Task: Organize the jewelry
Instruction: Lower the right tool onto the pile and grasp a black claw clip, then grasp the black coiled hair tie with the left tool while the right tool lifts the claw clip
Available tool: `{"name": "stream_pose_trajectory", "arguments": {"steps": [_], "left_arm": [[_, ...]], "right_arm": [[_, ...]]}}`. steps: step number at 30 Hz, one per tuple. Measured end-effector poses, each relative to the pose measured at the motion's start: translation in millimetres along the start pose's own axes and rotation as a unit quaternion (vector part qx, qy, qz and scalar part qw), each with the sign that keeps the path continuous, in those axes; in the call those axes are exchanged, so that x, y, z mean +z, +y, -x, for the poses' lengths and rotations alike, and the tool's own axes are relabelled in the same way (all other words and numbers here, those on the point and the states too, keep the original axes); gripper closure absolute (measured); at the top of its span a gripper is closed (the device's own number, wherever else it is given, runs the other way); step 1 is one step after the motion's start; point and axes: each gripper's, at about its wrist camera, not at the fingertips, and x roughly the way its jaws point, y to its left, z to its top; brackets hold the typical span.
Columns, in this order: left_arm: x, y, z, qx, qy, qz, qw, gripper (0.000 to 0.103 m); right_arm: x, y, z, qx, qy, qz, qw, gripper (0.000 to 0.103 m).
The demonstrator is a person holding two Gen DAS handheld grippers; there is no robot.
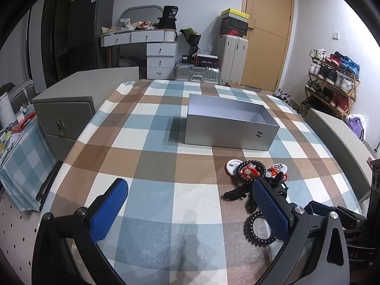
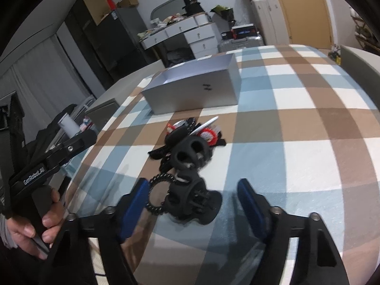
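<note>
On the checked tablecloth [image 1: 166,156] stands an open grey box [image 1: 228,123], empty as far as I see. In front of it lies a small pile: a black bead bracelet with a red charm [image 1: 251,169], white badges, a black hair clip [image 1: 237,192] and a black coil hair tie [image 1: 258,228]. My left gripper [image 1: 190,209] is open, its right pad beside the pile, nothing between its fingers. In the right wrist view, my right gripper [image 2: 193,205] straddles a black claw clip [image 2: 194,201] and the coil tie [image 2: 158,194]. The pads do not press on the clip.
A grey drawer unit [image 1: 66,114] stands left of the table and a grey panel [image 1: 337,137] to its right. A hand [image 2: 49,216] holds the left gripper's handle at the table's left edge. A second black clip [image 2: 190,152] lies behind the first.
</note>
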Motion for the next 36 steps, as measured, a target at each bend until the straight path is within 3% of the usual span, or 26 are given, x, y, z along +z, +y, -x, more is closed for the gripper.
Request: {"name": "stream_pose_trajectory", "arguments": {"steps": [2,4,7,11,22,29,36], "left_arm": [[-0.8,0.6,-1.0,-0.001,0.004,0.001,1.0,0.001],[-1.4,0.1,-1.3,-0.002,0.006,0.0,1.0,0.001],[-1.9,0.1,-1.9,-0.006,0.007,-0.003,1.0,0.001],[-2.8,-2.4,-3.4,-0.011,0.012,-0.008,0.9998,0.001],[-8.5,-11.2,-13.5,-0.038,0.047,-0.025,0.9979,0.001],[-21.1,-33.2,-26.3,-0.086,0.109,-0.067,0.988,0.001],[-28.2,-50.8,-29.5,-0.1,0.135,-0.102,0.9806,0.001]], "right_arm": [[-1.3,1.7,-3.1,0.005,0.009,0.003,1.0,0.042],[-3.0,2.2,-5.3,0.005,0.016,0.005,1.0,0.064],[-3.0,-0.9,-4.5,0.007,0.014,-0.003,1.0,0.073],[-2.2,2.3,-0.4,-0.005,0.006,0.008,1.0,0.075],[-0.2,-17.4,18.6,0.034,-0.029,-0.038,0.998,0.075],[-3.0,-32.3,40.2,0.107,-0.08,-0.066,0.989,0.075],[-2.7,-35.2,53.6,0.102,-0.11,-0.065,0.986,0.075]]}}
